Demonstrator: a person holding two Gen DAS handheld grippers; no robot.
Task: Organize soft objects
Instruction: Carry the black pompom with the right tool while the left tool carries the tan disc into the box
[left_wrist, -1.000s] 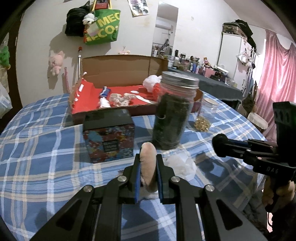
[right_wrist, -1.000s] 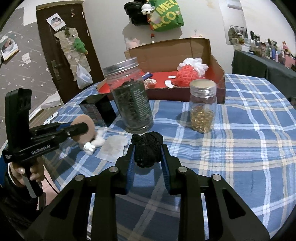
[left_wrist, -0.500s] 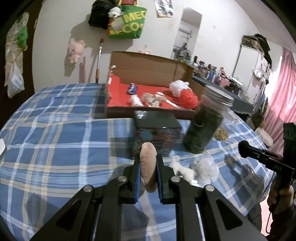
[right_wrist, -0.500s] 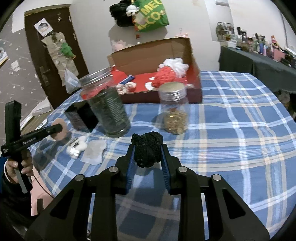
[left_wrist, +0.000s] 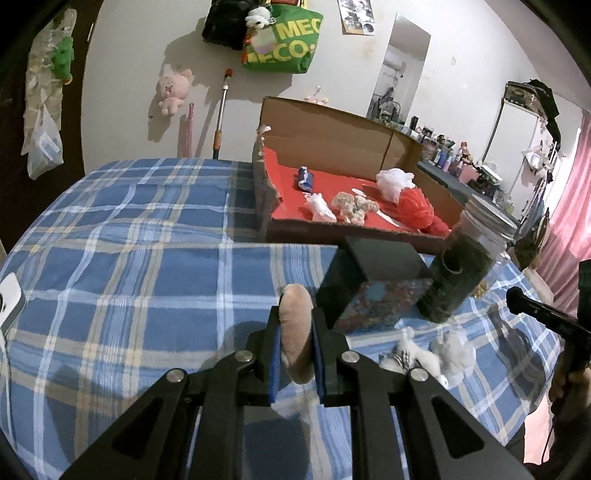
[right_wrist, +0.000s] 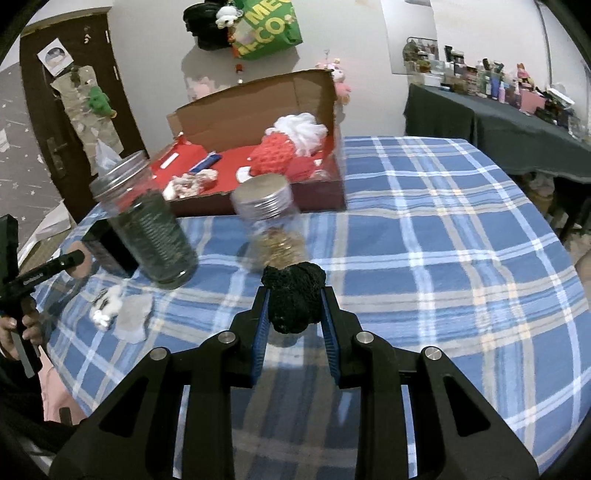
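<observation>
My left gripper (left_wrist: 295, 328) is shut on a tan round soft pad (left_wrist: 295, 325), held above the blue plaid tablecloth. My right gripper (right_wrist: 294, 306) is shut on a black mesh pouf (right_wrist: 293, 299), held above the cloth. An open cardboard box (left_wrist: 332, 129) with a red floor stands at the back; in it lie a red pouf (left_wrist: 415, 208), a white pouf (left_wrist: 393, 181) and small soft pieces (left_wrist: 351, 206). White fluffy bits (left_wrist: 417, 356) and a white pad (right_wrist: 131, 317) lie on the cloth near the jars.
A tall jar of dark stuff (right_wrist: 147, 221) and a small jar of golden bits (right_wrist: 273, 225) stand in front of the box. A dark patterned box (left_wrist: 369, 280) stands next to the tall jar. A white device (left_wrist: 9, 299) lies at the table's left edge.
Both grippers have risen and drawn back from the jars, still holding their objects. The left one has swung left, so the box now shows to its right.
</observation>
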